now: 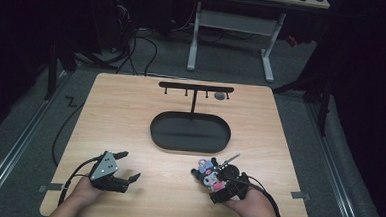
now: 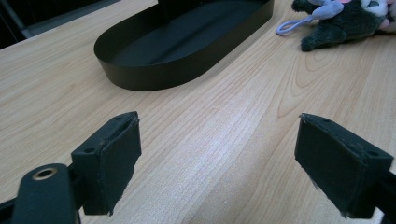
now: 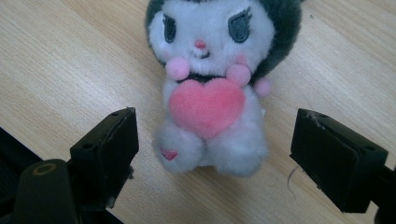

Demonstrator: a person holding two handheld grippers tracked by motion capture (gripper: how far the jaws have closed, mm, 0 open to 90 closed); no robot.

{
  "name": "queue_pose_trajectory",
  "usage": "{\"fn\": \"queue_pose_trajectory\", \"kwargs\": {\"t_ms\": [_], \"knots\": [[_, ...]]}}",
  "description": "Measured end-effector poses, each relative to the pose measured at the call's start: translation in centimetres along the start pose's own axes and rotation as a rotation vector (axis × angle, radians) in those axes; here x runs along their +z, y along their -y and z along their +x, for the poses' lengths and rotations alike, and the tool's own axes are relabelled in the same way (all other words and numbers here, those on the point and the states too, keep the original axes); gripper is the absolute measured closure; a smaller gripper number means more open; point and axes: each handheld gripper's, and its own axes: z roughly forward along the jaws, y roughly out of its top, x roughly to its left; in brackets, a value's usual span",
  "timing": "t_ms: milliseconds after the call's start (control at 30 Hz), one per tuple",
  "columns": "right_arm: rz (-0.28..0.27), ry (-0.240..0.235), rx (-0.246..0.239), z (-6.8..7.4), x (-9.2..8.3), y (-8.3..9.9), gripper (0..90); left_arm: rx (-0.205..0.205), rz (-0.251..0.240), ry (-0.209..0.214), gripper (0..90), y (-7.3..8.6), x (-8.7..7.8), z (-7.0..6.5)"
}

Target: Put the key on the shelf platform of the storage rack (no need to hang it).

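Two tools, both spread wide w/ nothing held. Soft fuzzy toy [image 3: 210, 93] w/ pink heart lies on wood table [image 1: 130, 115] between right tool [image 3: 212, 154] jaws, near oval black tray [image 1: 189, 132]. Left tool [image 1: 127, 166] over bare wood.

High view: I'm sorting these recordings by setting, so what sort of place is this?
Probably a lab or workshop set up for recording, not a home. A lone wooden table stands on grey carpet amid dark surroundings, loose cables trail across the floor behind it, and a height-adjustable desk frame stands beyond.
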Motion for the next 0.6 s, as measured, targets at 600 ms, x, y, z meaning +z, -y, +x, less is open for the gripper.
{"fn": "queue_pose_trajectory", "kwargs": {"t_ms": [600], "knots": [[-0.014, 0.036, -0.021, 0.27, 0.68, 0.41, 26.8, 0.001, 0.001, 0.002, 15.4, 0.00, -0.01, -0.01]]}}
